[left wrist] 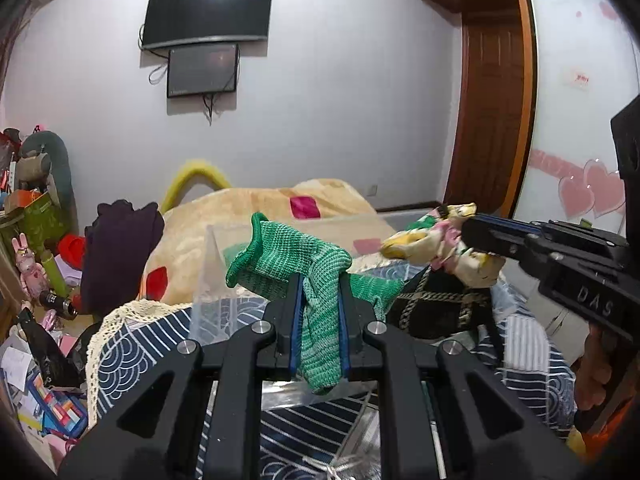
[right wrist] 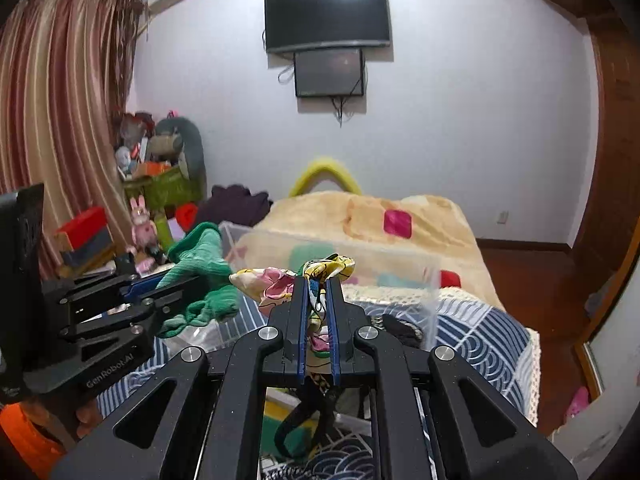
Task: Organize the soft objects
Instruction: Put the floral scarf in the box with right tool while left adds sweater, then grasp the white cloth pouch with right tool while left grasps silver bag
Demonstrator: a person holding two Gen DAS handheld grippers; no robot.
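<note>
Left gripper [left wrist: 320, 300] clamps green sock [left wrist: 316, 276]; right gripper [right wrist: 318, 304] clamps floral cloth [right wrist: 280, 284].

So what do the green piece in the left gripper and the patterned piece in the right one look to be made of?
Green sock: knitted yarn, matte, with visible ribbed stitches and a rolled cuff. Floral cloth: thin woven fabric, seemingly satin or silk-like, given its slight sheen and crumpled folds.

A curved black television [right wrist: 327, 18] hung on the pale wall with a smaller dark screen [right wrist: 329, 73] mounted just beneath it. Striped reddish curtains [right wrist: 60, 100] covered the left side, near a cluttered green box [right wrist: 168, 190] holding a grey stuffed toy [right wrist: 182, 144], with a pink bunny doll [right wrist: 143, 226] in front of it. A beige blanket [right wrist: 360, 216] with red patches lay over the bed, and a dark wooden door [left wrist: 494, 112] stood at right.
</note>
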